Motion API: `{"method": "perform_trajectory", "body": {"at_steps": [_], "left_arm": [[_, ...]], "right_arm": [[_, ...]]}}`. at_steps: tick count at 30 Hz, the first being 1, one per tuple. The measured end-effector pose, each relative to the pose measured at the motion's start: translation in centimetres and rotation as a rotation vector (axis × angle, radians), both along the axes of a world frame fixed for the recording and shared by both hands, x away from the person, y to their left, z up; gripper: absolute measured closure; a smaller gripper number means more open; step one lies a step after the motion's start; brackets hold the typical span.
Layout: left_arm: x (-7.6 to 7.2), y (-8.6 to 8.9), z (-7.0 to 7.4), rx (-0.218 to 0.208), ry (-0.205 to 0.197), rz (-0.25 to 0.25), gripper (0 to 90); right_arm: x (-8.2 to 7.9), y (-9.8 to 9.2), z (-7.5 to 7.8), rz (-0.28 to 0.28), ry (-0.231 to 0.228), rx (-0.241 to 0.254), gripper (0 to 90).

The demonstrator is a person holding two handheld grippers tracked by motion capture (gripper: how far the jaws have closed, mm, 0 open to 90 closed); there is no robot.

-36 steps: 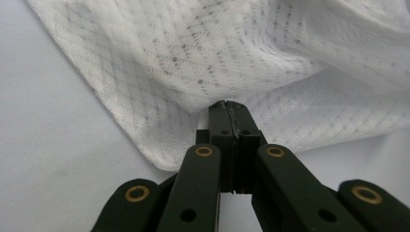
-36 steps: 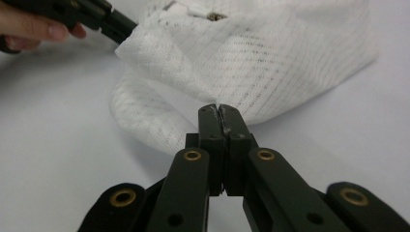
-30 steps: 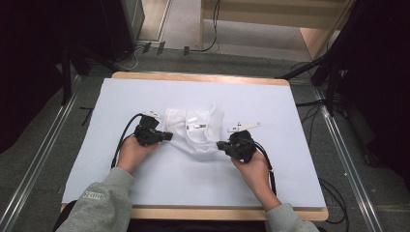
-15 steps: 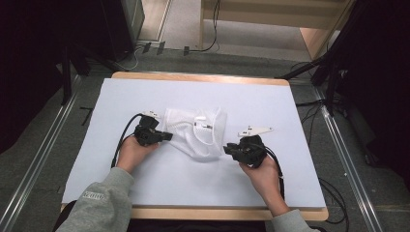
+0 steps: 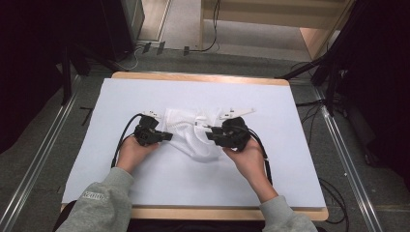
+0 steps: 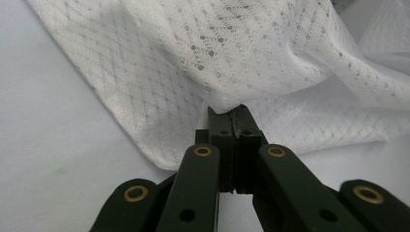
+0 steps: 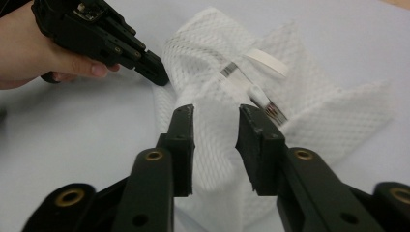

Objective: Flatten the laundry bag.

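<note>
White mesh cloth bunched near the middle of the sheet, between both grippers. Sewn-in labels on the cloth: one plain white strip, one narrower tag with dark marks, too blurred to read. Small pale lettering on the grey sleeve at the left forearm, too small to make out. No brand legible anywhere.

Left gripper clamped tight on the cloth's left edge, jaws pressed together with a fold of mesh pinched at the tips; cloth draped up and away from that point. Right gripper at the cloth's right side, jaws partway apart and just been opening, mesh lying under the gap, pads not pressing on it. Left gripper also seen in the right gripper view, upper left, hand behind it.

Cloth edges: left border running diagonally across the sheet in the left gripper view, right corner spread flat toward the far side. Sheet bare on all sides of the cloth, widest toward the near edge and both ends. Wooden table rim showing beyond the sheet, metal rails alongside, cables trailing off the right.
</note>
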State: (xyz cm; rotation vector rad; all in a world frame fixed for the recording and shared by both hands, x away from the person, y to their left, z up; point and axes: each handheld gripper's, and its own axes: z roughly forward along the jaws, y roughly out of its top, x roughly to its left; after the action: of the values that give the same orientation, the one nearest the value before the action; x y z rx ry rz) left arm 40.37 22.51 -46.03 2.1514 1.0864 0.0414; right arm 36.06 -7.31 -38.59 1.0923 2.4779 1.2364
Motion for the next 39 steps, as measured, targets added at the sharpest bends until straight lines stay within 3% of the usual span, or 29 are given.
{"method": "perform_trajectory", "body": {"at_steps": [3,6,10,13,14,15,16,19,23,26,39], "left_arm": [[0.0,0.0,0.0,-0.002,0.001,0.000,90.0],[0.0,0.0,0.0,-0.002,0.003,-0.001,89.7],[0.0,0.0,0.0,-0.002,0.003,-0.001,89.6],[0.0,0.0,0.0,-0.005,0.003,0.002,89.6],[0.0,0.0,0.0,-0.004,0.002,0.002,89.7],[0.0,0.0,0.0,-0.006,0.001,0.002,89.7],[0.0,0.0,0.0,-0.008,0.002,0.003,89.7],[0.0,0.0,0.0,-0.009,0.003,0.001,89.7],[0.0,0.0,0.0,-0.009,0.003,0.002,89.7],[0.0,0.0,0.0,-0.009,0.004,0.001,89.6],[0.1,0.1,-0.1,-0.020,0.014,0.001,88.6]], "right_arm": [[0.9,1.4,-0.2,-0.002,0.006,0.002,62.2],[1.8,3.0,-0.9,-0.002,0.026,-0.018,52.5],[2.1,3.9,-1.8,0.004,0.037,-0.054,50.5],[2.4,4.5,-2.7,0.008,0.051,-0.119,62.9],[2.4,4.5,-3.0,0.018,0.067,-0.142,81.0],[2.4,4.5,-3.0,0.018,0.067,-0.142,81.0],[2.5,4.4,-3.2,0.022,0.075,-0.137,86.5],[2.5,3.6,-3.2,0.014,0.092,-0.121,90.0],[1.8,1.9,-2.5,0.005,0.072,-0.093,90.0],[0.5,-0.3,-2.1,-0.014,0.060,-0.078,90.0],[-1.9,-7.3,-2.9,-0.117,0.072,-0.030,90.0]]}}
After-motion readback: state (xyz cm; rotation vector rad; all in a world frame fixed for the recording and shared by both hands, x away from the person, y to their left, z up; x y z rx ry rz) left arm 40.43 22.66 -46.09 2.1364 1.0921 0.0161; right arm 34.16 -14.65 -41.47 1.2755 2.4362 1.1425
